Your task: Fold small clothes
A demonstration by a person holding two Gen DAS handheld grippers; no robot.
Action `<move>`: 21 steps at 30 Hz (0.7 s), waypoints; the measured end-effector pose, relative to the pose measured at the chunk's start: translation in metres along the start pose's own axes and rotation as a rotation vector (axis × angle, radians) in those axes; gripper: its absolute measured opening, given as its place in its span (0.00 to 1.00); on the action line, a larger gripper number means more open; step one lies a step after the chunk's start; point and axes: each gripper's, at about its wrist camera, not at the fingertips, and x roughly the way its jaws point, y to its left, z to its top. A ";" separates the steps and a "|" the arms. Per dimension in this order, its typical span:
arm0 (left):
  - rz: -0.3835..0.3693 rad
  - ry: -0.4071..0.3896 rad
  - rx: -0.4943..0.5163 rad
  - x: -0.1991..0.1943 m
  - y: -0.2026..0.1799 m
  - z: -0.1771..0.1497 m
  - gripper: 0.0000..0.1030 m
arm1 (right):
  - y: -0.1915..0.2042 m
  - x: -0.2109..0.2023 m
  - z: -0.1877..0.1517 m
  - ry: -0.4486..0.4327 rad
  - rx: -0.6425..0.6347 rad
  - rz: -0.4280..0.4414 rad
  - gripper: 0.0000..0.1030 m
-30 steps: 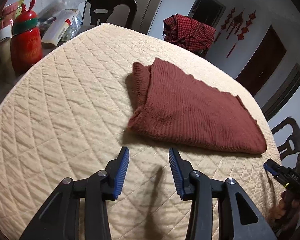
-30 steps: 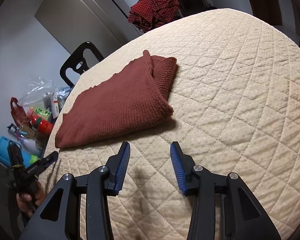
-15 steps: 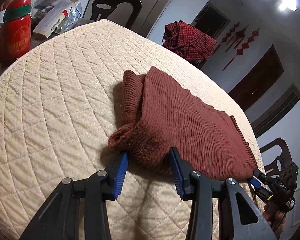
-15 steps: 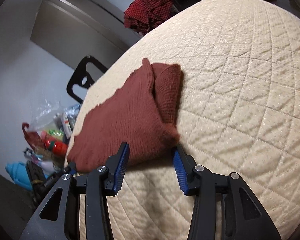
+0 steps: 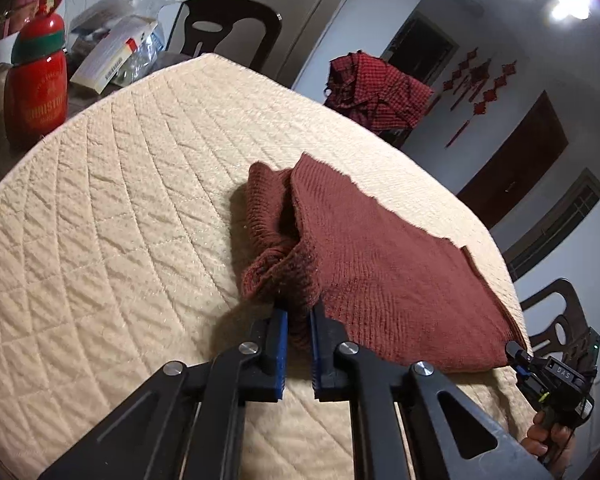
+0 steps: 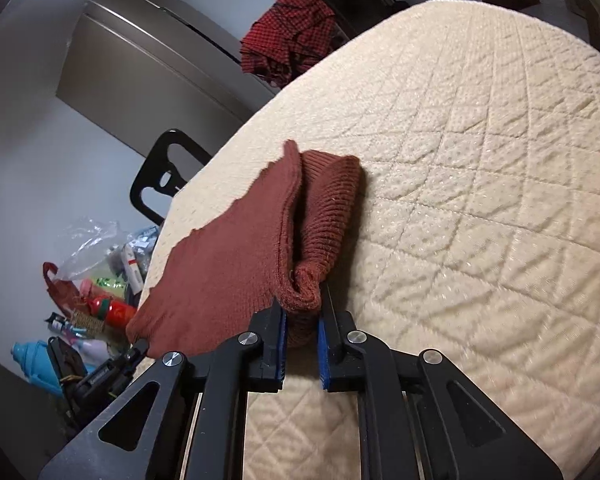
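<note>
Quilted cream padding is covering the round table (image 5: 112, 216), and on it the rust-red knit garment (image 5: 384, 280) is lying already doubled over, its long body flat and a ribbed part tucked beneath along one side. Both tools are working on its near edge: the left gripper (image 5: 298, 326) is pinching one near corner between its blue pads, jaws drawn in tight on the bunched knit, and the right gripper (image 6: 302, 330) is clamping the other near corner the same way, the cloth puckering into a small roll just above its fingers. Beyond the far rim of the table a red checked shirt (image 5: 374, 92) is hanging over a chair, and a red bottle (image 5: 36, 92) is standing among clutter off to the side, well apart from the work. By my reading, the step in hand is carrying this near edge up and over to meet the far edge. Doing it well calls for lifting both corners together and level, keeping the span between them lightly taut so the knit is not sagging in the middle, and checking that each grip is catching every layer, since the tucked ribbed part could slip out and spoil the fold. Laying the edge down square on the far one matters more than speed.
</note>
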 end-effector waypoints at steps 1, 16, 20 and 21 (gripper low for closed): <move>-0.011 0.002 0.005 -0.007 0.000 -0.003 0.10 | 0.001 -0.005 -0.002 -0.001 -0.001 0.003 0.12; -0.079 0.092 0.006 -0.055 0.010 -0.075 0.11 | -0.024 -0.074 -0.060 0.065 0.023 -0.058 0.12; -0.070 0.116 0.003 -0.049 0.016 -0.074 0.16 | -0.033 -0.065 -0.064 0.092 0.051 -0.065 0.15; -0.069 0.105 0.014 -0.054 0.015 -0.074 0.18 | -0.031 -0.069 -0.065 0.086 0.042 -0.072 0.18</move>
